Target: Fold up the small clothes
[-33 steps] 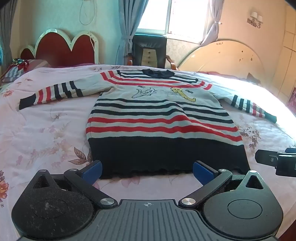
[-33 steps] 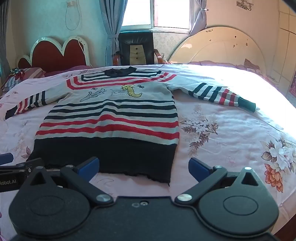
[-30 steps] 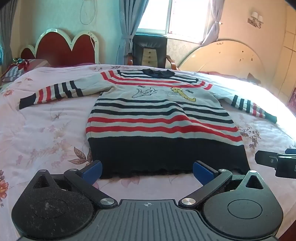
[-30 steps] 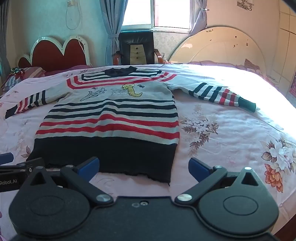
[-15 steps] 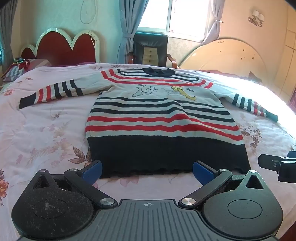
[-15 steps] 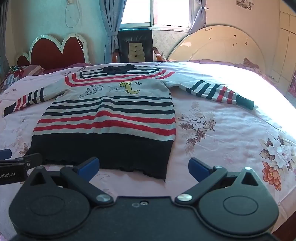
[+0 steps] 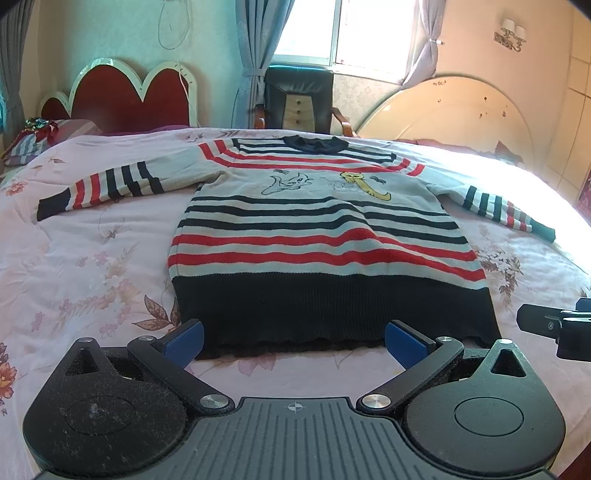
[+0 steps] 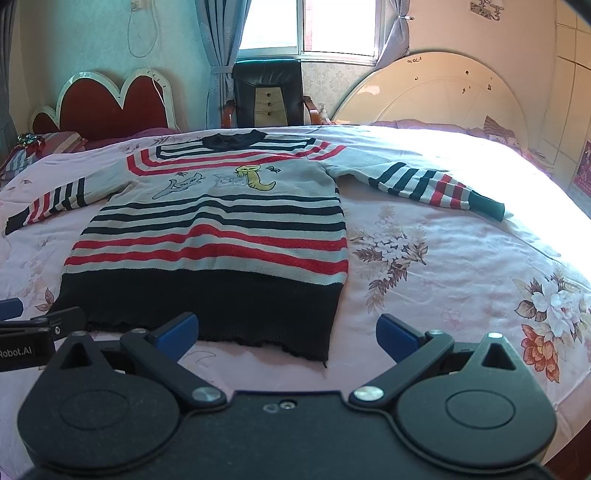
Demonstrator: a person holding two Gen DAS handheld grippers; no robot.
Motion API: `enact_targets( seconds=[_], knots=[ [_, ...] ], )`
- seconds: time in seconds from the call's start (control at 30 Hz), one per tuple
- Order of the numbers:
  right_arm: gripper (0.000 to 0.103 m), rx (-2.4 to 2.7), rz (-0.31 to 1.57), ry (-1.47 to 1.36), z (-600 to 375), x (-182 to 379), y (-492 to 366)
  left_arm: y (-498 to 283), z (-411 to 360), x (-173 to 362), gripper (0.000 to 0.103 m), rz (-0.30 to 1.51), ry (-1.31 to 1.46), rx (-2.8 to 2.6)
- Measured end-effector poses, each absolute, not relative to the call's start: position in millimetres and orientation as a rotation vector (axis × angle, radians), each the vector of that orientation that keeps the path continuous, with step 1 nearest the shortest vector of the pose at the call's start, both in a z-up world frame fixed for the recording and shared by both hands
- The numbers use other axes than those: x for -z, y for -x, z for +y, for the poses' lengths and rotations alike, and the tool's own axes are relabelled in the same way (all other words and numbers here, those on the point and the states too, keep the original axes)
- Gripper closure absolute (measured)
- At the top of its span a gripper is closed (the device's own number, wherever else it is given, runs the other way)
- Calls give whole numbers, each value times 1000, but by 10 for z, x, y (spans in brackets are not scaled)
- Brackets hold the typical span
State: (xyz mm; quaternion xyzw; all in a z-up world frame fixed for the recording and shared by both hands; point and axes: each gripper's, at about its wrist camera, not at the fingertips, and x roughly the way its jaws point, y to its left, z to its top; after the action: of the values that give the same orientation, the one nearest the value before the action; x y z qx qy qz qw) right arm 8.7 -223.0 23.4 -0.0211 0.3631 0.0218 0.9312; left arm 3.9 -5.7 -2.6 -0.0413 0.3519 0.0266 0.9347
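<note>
The striped sweater (image 7: pixel 325 236) is lying flat on the flowery bed (image 7: pixel 92 266), and the left gripper (image 7: pixel 293 338) and right gripper (image 8: pixel 286 332) are holding their fingers wide apart near its dark hem.

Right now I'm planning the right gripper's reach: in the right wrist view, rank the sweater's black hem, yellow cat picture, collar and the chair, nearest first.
From the right gripper:
1. Black hem, just ahead, left.
2. Yellow cat picture, mid-sweater.
3. Collar, far end.
4. Chair, beyond the bed.

A big bed (image 7: pixel 74 258) has a pink flower cover. Behind it stand a black chair (image 7: pixel 299 99), blue curtains (image 7: pixel 255 55) and a window (image 7: pixel 365 33).
</note>
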Motion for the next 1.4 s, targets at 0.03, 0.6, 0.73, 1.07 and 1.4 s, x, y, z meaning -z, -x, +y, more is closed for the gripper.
enact_targets(
  seconds=[0.03,0.6,0.73,1.07,1.4],
  knots=[
    [1,-44,744,43,-2232,-232,-88,-38,-55,27,0,720,86,-54],
    [1,-49,743,47,-2210,-230,-92,-36,-33,39,0,722,84,-65],
    [1,-48,742,48,-2205,-233,-93,-33,-37,32,0,723,82,-64],
    [1,-43,742,44,-2214,-235,-103,-44,-52,27,0,724,79,-60],
    [1,-41,737,45,-2224,-230,-100,-48,-60,24,0,725,79,-58]
  ],
)
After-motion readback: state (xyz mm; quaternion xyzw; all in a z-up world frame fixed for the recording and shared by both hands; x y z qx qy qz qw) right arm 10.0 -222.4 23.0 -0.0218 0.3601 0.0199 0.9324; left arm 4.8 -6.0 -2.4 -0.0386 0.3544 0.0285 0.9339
